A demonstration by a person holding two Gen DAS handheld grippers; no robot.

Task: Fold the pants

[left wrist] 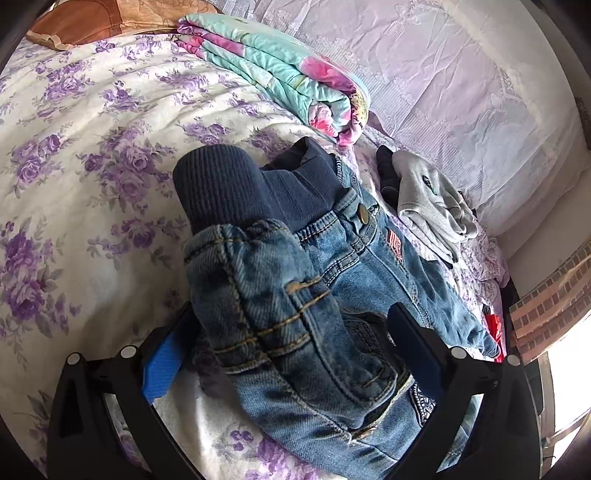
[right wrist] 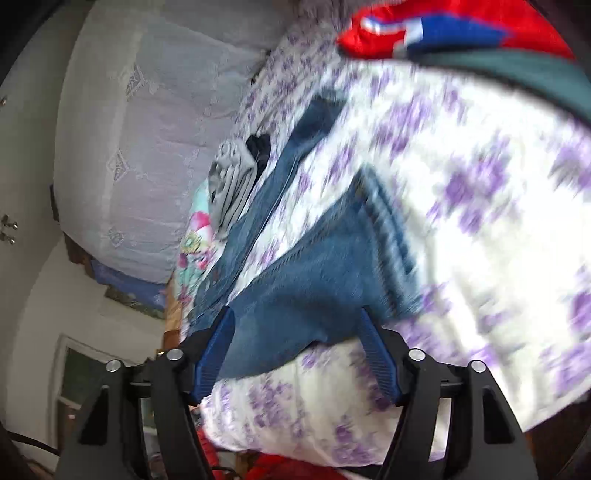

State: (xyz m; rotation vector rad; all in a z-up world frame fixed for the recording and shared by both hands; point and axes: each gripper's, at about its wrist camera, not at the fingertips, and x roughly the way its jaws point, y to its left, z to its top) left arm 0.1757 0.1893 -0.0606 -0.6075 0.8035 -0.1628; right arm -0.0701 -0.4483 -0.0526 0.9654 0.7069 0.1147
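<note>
Blue jeans (left wrist: 258,288) with a navy ribbed waistband (left wrist: 218,184) lie bunched on the purple-flowered bedsheet (left wrist: 92,166). The waist end rises between the widely spread fingers of my left gripper (left wrist: 291,314), which is open. The blue left pad (left wrist: 162,365) shows bare beside the denim. In the blurred right wrist view, one jeans leg (right wrist: 314,266) ends between the fingers of my right gripper (right wrist: 295,314). That gripper is open, and its pads stand apart from the cloth. The other leg (right wrist: 258,206) stretches away towards the far end of the bed.
A folded teal and pink quilt (left wrist: 280,74) lies beyond the jeans. A grey garment (left wrist: 432,199) and a black one (left wrist: 388,173) sit to their right. A lilac lace-covered cushion (left wrist: 461,74) lines the far side. A red and blue cloth (right wrist: 443,29) lies at the top.
</note>
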